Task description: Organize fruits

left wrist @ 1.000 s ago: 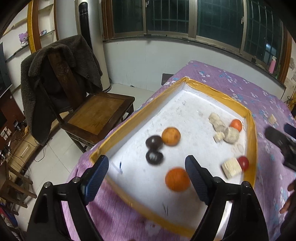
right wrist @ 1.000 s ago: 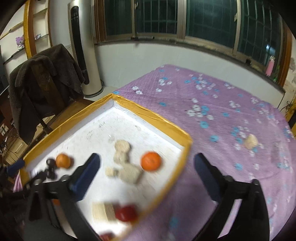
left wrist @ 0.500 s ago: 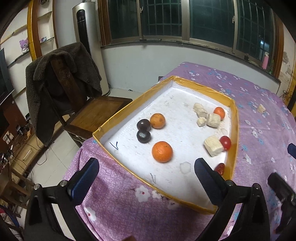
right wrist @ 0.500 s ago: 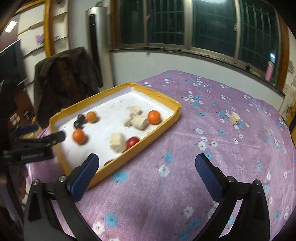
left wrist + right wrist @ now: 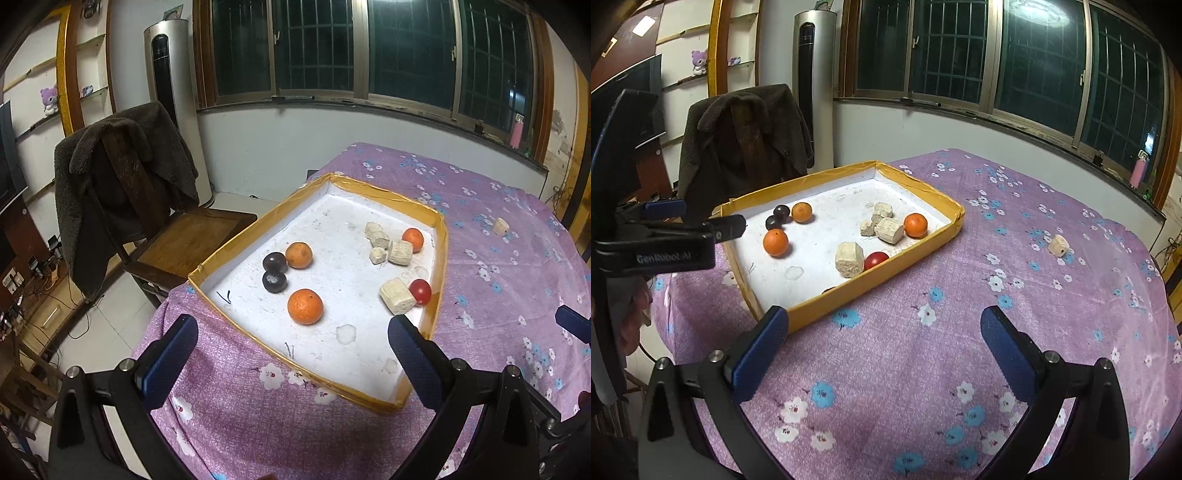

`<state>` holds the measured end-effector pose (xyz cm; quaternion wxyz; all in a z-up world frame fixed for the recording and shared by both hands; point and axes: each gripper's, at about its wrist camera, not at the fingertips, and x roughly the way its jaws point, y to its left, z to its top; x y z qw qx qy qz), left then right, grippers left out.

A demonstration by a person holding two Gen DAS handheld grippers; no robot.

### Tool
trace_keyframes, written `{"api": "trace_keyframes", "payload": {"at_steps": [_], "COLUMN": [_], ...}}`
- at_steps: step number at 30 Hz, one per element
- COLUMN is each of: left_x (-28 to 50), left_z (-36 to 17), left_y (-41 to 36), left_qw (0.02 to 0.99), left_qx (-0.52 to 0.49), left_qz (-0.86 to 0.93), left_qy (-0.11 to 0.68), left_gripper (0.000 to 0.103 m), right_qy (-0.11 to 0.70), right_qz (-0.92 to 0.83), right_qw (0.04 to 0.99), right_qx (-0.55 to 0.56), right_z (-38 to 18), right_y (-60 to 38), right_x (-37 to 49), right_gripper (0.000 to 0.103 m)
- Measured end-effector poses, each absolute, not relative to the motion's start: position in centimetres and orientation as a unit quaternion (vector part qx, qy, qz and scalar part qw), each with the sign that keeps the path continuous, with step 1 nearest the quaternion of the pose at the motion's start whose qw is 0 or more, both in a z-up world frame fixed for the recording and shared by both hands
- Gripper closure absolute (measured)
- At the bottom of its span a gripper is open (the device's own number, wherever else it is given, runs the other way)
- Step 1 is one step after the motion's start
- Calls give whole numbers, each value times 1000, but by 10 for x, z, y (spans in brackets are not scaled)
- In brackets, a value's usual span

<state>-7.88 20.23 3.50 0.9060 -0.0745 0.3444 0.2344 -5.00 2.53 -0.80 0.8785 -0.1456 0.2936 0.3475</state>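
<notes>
Both tongs are spread and hold nothing: the left gripper [image 5: 291, 349] above the tray's [image 5: 258, 229] near edge, the right gripper [image 5: 882, 341] over the purple cloth [image 5: 923, 369]. The oranges [image 5: 305, 306], dark fruits [image 5: 274, 281] and red tomato [image 5: 420, 291] lie inside the tray.

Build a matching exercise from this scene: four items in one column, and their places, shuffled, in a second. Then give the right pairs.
Items
1. big orange
2. red tomato
3. lone beige chunk
4. dark coat

Places
A. draped over the wooden chair
B. on the purple cloth, outside the tray
C. in the tray, against its yellow wall, beside a beige block
D. in the tray, just in front of two dark fruits

Pairs: 1-D, 2-C, 3-B, 4-A
</notes>
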Motion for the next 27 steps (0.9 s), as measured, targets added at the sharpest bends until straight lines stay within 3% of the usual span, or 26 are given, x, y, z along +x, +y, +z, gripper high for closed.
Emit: {"api": "trace_keyframes", "payload": {"at_steps": [27], "left_x": [-76], "left_z": [29], "left_y": [204], "left_qw": [901], "left_qx": [-83], "left_qz": [231], "left_qy": [357], "left_gripper": [0], "right_qy": [290], "right_qz": [349], "right_qw": [880], "right_qx": [-139], "right_z": [-10], "right_y": [28], "right_x": [-55], "right_gripper": [0]}}
